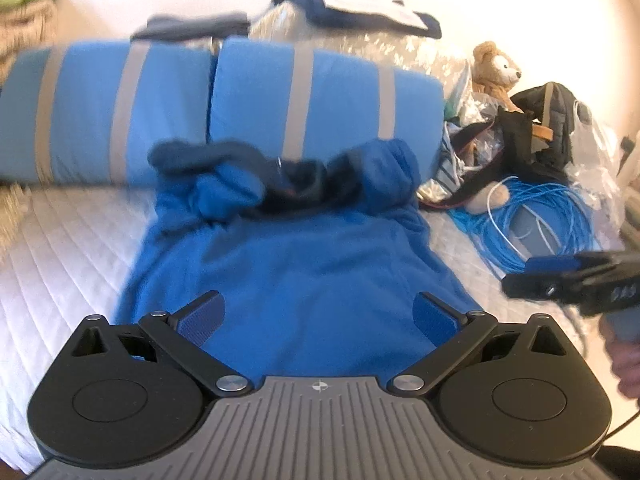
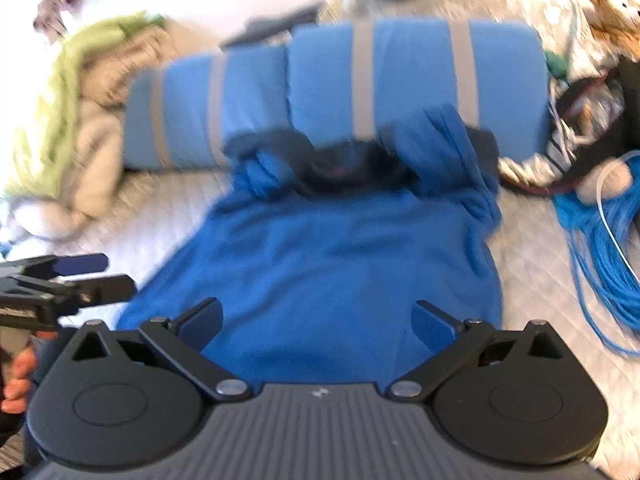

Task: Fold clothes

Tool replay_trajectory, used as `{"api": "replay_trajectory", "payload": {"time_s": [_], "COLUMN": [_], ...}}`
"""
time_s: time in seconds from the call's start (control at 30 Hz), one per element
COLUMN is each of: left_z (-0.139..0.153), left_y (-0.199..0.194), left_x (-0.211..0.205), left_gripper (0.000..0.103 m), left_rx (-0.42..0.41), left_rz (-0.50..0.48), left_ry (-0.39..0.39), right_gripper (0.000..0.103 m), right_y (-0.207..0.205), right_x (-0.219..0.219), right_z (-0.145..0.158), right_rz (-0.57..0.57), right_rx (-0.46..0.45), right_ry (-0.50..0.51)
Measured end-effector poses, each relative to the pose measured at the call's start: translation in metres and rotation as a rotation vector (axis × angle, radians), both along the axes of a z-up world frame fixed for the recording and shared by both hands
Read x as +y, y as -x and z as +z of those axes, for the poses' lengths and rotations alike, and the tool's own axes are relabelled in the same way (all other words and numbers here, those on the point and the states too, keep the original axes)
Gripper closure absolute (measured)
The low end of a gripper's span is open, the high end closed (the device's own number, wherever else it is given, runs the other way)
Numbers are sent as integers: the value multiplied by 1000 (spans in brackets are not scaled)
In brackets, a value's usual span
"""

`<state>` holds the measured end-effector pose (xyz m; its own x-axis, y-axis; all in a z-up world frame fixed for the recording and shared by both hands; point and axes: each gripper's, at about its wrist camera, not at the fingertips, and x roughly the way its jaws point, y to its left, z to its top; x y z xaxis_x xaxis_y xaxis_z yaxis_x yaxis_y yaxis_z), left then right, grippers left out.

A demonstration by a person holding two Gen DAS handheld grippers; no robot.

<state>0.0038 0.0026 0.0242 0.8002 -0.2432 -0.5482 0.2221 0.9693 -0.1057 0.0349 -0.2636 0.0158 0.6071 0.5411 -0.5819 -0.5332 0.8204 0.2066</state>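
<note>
A blue fleece garment [image 1: 296, 264] lies flat on the white quilted bed [image 1: 60, 248], its sleeves and dark collar [image 1: 296, 188] bunched at the far end against the pillows. My left gripper [image 1: 318, 316] hovers open over the garment's near hem, nothing between its fingers. In the right wrist view the same garment [image 2: 328, 264] spreads below my right gripper [image 2: 318, 318], which is also open and empty. Each gripper shows in the other's view: the right one [image 1: 532, 276] at the garment's right side, the left one [image 2: 104, 276] at its left edge.
Two blue pillows with grey stripes [image 1: 224, 104] lie across the bed's far side. A coil of blue cable [image 1: 532, 220], a teddy bear [image 1: 496, 72] and a black bag [image 1: 548, 128] crowd the right. Green and beige cloth [image 2: 72, 112] is heaped on the left.
</note>
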Motion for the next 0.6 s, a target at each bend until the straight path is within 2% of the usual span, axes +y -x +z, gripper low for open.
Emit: {"api": "replay_trajectory", "payload": {"time_s": [0.23, 0.37, 0.47, 0.6], "left_z": [47, 77, 94, 100], "left_y": [6, -4, -19, -41], "left_x": [11, 18, 23, 22], "left_gripper": [2, 2, 2, 2], "left_rx": [-122, -175, -213, -268], "left_rz": [12, 5, 13, 39], "left_ry": [-60, -42, -28, -24], "right_gripper": [0, 0, 0, 0], "right_y": [-13, -23, -32, -52], "right_x": [-24, -38, -43, -41], "right_z": [38, 61, 81, 92], "right_rz": [29, 65, 63, 11], "right_rx": [-65, -94, -139, -185], "right_ry": [-89, -144, -141, -102]}}
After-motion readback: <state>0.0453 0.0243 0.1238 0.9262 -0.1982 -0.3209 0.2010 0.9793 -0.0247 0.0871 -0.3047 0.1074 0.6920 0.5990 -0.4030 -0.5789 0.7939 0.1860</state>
